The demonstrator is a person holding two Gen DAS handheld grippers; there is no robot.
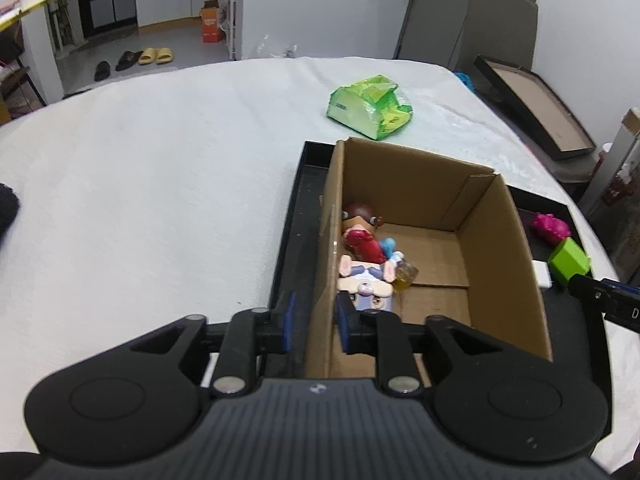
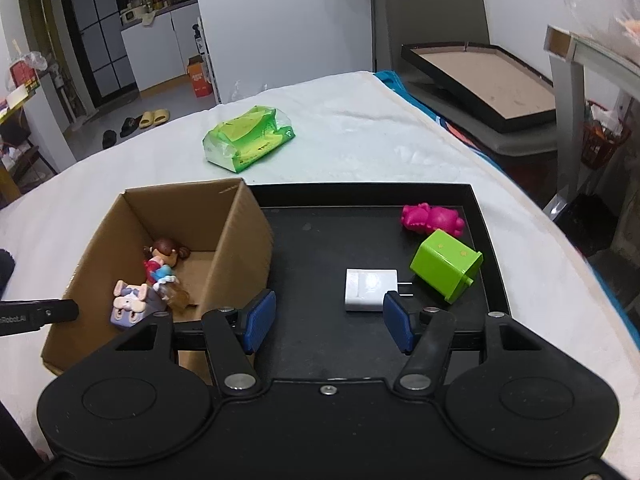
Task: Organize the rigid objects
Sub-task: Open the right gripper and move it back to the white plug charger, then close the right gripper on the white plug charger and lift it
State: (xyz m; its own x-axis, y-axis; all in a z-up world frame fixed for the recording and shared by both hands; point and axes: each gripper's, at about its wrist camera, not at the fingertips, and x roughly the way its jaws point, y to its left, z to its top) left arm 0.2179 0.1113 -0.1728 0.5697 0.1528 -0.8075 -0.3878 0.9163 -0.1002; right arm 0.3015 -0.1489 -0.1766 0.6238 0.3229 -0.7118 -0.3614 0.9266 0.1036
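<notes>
An open cardboard box (image 1: 508, 240) (image 2: 240, 224) stands at the left end of a black tray (image 2: 312, 240) (image 1: 296, 216). In it lie a doll with brown hair (image 1: 360, 228) (image 2: 166, 256), a lilac mouse figure (image 1: 366, 284) (image 2: 130, 304) and a small amber item (image 1: 404, 274). On the tray lie a white charger (image 2: 368, 290), a green block (image 2: 444, 266) (image 1: 568, 260) and a pink toy (image 2: 432, 218) (image 1: 550, 228). My left gripper (image 1: 316, 320) straddles the box's left wall, its jaws a little apart. My right gripper (image 2: 328, 320) is open above the tray, near the charger.
A green plastic packet (image 1: 368, 106) (image 2: 248, 136) lies on the white cloth beyond the tray. A second black tray lid (image 2: 484, 80) leans at the right, off the table. The table's edge curves away at the right.
</notes>
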